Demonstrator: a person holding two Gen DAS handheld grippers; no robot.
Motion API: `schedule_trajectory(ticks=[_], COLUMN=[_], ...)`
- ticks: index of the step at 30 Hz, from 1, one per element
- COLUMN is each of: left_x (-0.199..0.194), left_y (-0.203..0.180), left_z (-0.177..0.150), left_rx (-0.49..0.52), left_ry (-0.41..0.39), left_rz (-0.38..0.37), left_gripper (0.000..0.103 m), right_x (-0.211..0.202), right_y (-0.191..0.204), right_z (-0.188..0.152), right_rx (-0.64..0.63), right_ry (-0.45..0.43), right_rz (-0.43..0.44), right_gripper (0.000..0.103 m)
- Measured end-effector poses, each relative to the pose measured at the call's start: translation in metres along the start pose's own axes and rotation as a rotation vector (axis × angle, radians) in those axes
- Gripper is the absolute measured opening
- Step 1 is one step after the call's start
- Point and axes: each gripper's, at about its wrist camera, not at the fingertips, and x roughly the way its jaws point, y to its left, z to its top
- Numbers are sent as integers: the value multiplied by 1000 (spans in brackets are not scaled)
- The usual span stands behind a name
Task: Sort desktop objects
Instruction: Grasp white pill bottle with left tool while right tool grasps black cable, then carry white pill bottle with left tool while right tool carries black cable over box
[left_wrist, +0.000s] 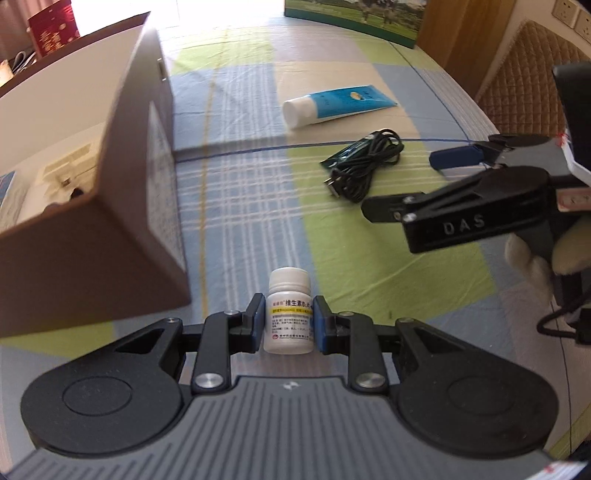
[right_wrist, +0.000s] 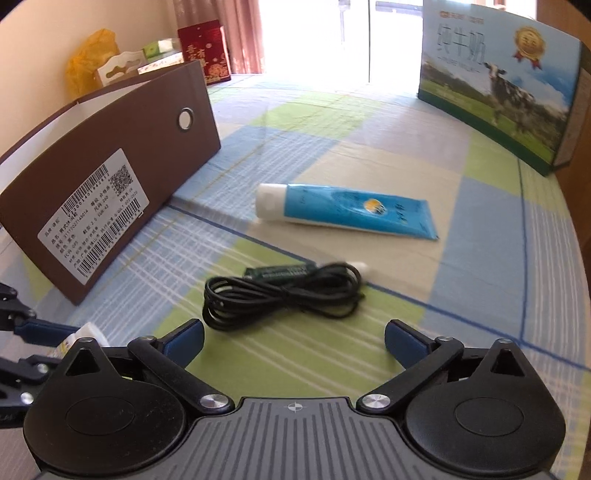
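- Just to the left of the left claw (left_wrist: 288, 321), the tall brown cardboard box (left_wrist: 122, 206) stands open-topped and close; I judge a sideways lift could knock the load against its wall, since the wall rises well above the claw.
- Beneath both claws, the checked green, blue and cream cloth (left_wrist: 369, 266) covers the table; it looks soft, so anything set down upright may tip.
- Far ahead of the right claw (right_wrist: 293, 341), a milk carton printed with a cow (right_wrist: 498, 85) backs the table, with bright window light behind it.
- Ahead of the right claw, beyond the cable, lies the blue plastic tube with a white cap (right_wrist: 343, 210).
- Directly in front of the right claw, whose jaws stand wide apart and empty, lies the coiled black cable (right_wrist: 280, 295); loose loops could snag a finger or trail.
- Between the left claw's blue pads (left_wrist: 258, 321), clamped at its label, stands the small white pill bottle (left_wrist: 289, 314); its smooth round side could slip or twist.
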Motion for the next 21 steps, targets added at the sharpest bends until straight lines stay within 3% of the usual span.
schedule_trajectory(ticks=[8,12,21], left_x=[-8,-10,-8], left_y=[23,35,37], left_z=[-12,-15,-17], left_rx=[-81,-112,-105], left_ry=[0,-1,-14], left_rz=[51,67,75], left_gripper=[23,23,23], right_x=[17,17,-7], right_y=[13,15,23], right_z=[9,11,-11], right_rx=[-40,-53,-58], right_ry=[-3,5,44], right_rz=[-52,-57,-52], right_gripper=[101,95,94])
